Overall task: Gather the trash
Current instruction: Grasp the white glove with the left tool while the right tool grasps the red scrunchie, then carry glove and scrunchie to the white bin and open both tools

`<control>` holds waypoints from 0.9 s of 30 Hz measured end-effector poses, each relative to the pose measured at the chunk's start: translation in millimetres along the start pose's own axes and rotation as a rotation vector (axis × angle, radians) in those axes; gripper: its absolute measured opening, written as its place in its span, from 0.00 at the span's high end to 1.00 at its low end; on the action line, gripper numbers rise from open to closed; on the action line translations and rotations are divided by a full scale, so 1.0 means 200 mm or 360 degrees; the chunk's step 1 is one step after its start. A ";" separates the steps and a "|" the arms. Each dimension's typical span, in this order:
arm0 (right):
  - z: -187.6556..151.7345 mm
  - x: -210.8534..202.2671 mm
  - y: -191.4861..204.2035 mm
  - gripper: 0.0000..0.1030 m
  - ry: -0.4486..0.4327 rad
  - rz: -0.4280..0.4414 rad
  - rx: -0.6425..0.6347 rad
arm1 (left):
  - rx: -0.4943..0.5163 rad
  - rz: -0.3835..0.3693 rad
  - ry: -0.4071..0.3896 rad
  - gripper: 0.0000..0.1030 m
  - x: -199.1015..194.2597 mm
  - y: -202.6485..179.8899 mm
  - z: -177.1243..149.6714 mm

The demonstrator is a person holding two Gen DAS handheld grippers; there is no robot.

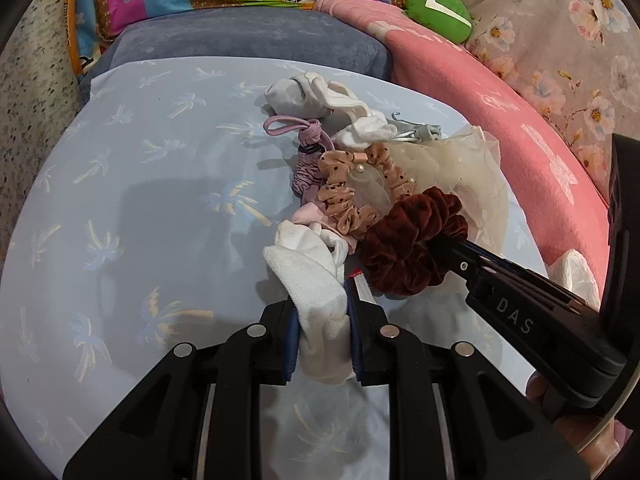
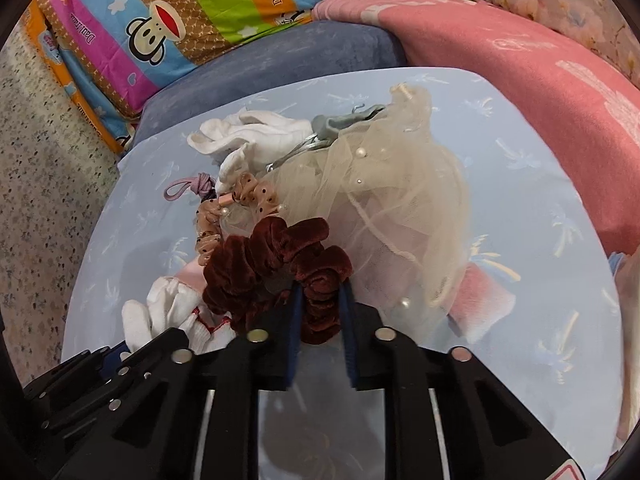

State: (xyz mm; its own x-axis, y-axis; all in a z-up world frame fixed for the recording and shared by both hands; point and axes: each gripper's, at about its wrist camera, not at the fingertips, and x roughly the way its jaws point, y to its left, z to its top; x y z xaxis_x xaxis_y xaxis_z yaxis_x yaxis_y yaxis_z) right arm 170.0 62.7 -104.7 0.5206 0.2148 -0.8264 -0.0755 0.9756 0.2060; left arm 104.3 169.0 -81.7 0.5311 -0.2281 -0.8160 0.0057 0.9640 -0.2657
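Note:
A heap of small items lies on a pale blue palm-print sheet (image 1: 132, 216). My left gripper (image 1: 322, 312) is shut on a white knitted sock or glove (image 1: 308, 276) at the heap's near end. My right gripper (image 2: 320, 304) is shut on a dark red velvet scrunchie (image 2: 272, 264). In the left wrist view the right gripper (image 1: 444, 244) reaches in from the right onto the scrunchie (image 1: 404, 248). In the right wrist view the left gripper (image 2: 120, 354) sits at the lower left by the white knit piece (image 2: 168, 312).
Also in the heap are a cream tulle piece with pearls (image 2: 380, 200), a tan dotted scrunchie (image 1: 344, 196), a purple hair tie (image 1: 296, 128), white socks (image 1: 312, 96) and a grey clip (image 1: 424, 132). A pink blanket (image 1: 520, 132) borders the right, a blue cushion (image 1: 248, 40) the back.

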 end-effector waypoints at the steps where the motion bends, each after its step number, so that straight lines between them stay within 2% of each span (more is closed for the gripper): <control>1: 0.00 -0.03 0.01 0.88 -0.0022 0.0003 -0.0010 | 0.0000 0.0003 -0.0007 0.80 -0.01 -0.01 0.00; 5: -0.01 -0.20 0.02 0.89 -0.0138 -0.0012 -0.0051 | 0.0036 0.0024 -0.0059 0.81 -0.06 -0.05 0.02; 14: 0.05 -0.66 -0.14 0.89 -0.0424 -0.0042 0.0026 | 0.0151 -0.0076 -0.0212 0.81 -0.26 -0.27 0.09; 19: 0.06 -0.92 -0.34 0.89 -0.0567 -0.0098 0.0132 | 0.0247 -0.0182 -0.0284 0.81 -0.36 -0.46 0.12; 27: -0.06 -1.25 -0.76 0.89 -0.0729 -0.0262 0.0320 | 0.0487 -0.0350 -0.0353 0.80 -0.45 -0.89 0.09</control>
State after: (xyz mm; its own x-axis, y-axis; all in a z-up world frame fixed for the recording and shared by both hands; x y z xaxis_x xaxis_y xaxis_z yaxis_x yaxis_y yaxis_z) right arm 41.0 -139.0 64.3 0.8335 -0.0261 -0.5519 0.1797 0.9574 0.2262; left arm 69.8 19.7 48.2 0.6583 -0.4299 -0.6179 0.3720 0.8994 -0.2295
